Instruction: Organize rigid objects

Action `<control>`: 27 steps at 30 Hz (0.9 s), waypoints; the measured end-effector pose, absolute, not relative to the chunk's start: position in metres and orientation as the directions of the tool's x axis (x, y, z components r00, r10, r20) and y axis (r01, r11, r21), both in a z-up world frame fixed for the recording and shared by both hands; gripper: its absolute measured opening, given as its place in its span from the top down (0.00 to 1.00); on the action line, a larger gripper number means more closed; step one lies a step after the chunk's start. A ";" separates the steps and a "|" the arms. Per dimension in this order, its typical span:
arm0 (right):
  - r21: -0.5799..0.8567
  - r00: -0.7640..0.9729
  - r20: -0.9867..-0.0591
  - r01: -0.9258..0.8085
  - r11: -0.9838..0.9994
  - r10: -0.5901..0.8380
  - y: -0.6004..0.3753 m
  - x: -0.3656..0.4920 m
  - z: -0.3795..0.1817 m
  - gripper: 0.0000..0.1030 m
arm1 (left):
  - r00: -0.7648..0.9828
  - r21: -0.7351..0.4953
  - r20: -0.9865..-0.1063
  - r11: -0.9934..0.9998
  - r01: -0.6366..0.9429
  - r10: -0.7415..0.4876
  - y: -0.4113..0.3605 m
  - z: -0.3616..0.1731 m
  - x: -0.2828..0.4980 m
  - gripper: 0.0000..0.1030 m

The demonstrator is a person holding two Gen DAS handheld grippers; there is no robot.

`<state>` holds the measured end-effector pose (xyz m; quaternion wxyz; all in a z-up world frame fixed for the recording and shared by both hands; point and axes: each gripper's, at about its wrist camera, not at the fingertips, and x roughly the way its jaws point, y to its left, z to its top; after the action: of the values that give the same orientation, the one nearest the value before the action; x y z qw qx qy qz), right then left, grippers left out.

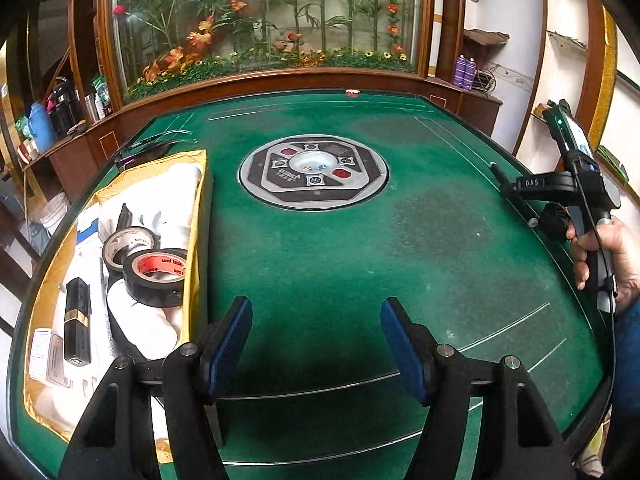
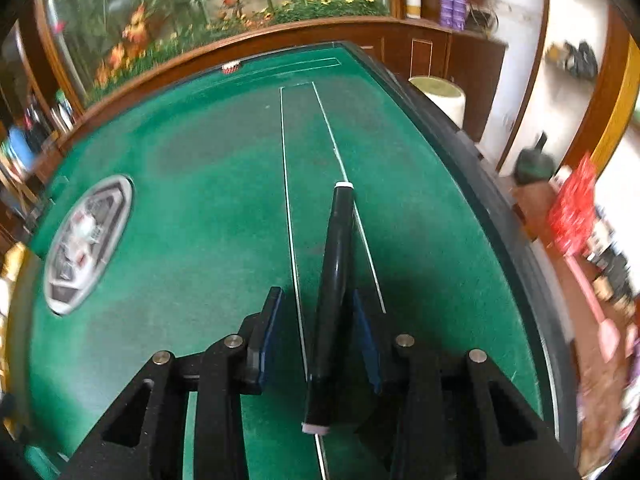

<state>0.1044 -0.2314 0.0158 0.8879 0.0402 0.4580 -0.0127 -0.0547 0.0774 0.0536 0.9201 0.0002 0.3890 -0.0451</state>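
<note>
The right hand-held gripper [image 2: 316,332] is loosening around a black pen [image 2: 334,280], gap at nine o'clock. The left hand-held gripper [image 1: 316,352] is standing wide, empty. Re-gripping squarely is advisable before carrying it to the box [image 1: 196,240].

A home games room or parlour: ahead of the gripper lies a green-felt mahjong table [image 1: 320,264] with a dice console [image 1: 313,172] at its centre. Beyond it stand a wood-framed case of artificial flowers [image 1: 264,24] and cluttered wooden shelves [image 1: 60,128].
</note>
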 end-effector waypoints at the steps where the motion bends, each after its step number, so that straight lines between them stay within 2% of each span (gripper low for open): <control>1: 0.052 0.580 -0.814 0.046 0.998 0.016 -0.228 0.104 0.016 0.85 | 0.693 -0.036 -0.716 0.996 0.083 -0.084 0.078 0.053 -0.054 0.32; 4: 0.022 0.591 -0.806 -0.033 0.999 0.038 -0.208 0.095 0.017 0.86 | 0.693 -0.043 -0.715 0.996 0.083 -0.088 0.078 0.053 -0.054 0.32; 6: 0.104 0.575 -0.800 -0.144 0.984 0.169 -0.185 0.083 0.018 0.86 | 0.692 -0.058 -0.715 0.995 0.081 -0.098 0.080 0.055 -0.053 0.32; 9: 0.162 0.551 -0.782 -0.273 0.948 0.292 -0.146 0.062 0.022 0.87 | 0.683 -0.104 -0.718 0.991 0.086 -0.134 0.082 0.057 -0.053 0.32; 12: 0.282 0.453 -0.769 -0.393 0.875 0.451 -0.097 0.039 0.022 0.86 | 0.676 -0.155 -0.718 0.985 0.077 -0.166 0.087 0.059 -0.053 0.32; 19: 0.312 0.338 -0.775 -0.529 0.789 0.534 -0.036 0.003 0.012 0.86 | 0.671 -0.224 -0.718 0.974 0.028 -0.185 0.104 0.061 -0.050 0.32; 22: 0.300 0.349 -0.775 -0.532 0.792 0.528 -0.039 -0.008 0.017 0.85 | 0.655 -0.251 -0.726 0.968 0.031 -0.209 0.103 0.058 -0.047 0.32; 23: 0.295 0.359 -0.770 -0.532 0.793 0.527 -0.046 -0.007 0.020 0.75 | 0.651 -0.251 -0.728 0.967 0.037 -0.213 0.100 0.057 -0.046 0.32; 24: 0.283 0.378 -0.765 -0.529 0.800 0.521 -0.052 -0.010 0.023 0.59 | 0.647 -0.248 -0.731 0.968 0.042 -0.215 0.097 0.057 -0.045 0.32; 26: 0.248 0.453 -0.743 -0.497 0.832 0.492 -0.075 -0.014 0.031 0.48 | 0.635 -0.248 -0.737 0.967 0.063 -0.230 0.089 0.056 -0.042 0.32; 27: 0.226 0.494 -0.730 -0.476 0.850 0.471 -0.090 -0.015 0.037 0.47 | 0.632 -0.252 -0.736 0.965 0.079 -0.244 0.084 0.056 -0.040 0.32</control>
<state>-0.0153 -0.0901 0.0367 0.8644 -0.0027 0.4217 0.2738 -0.0403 0.0844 0.0564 0.8980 -0.0985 0.4194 -0.0897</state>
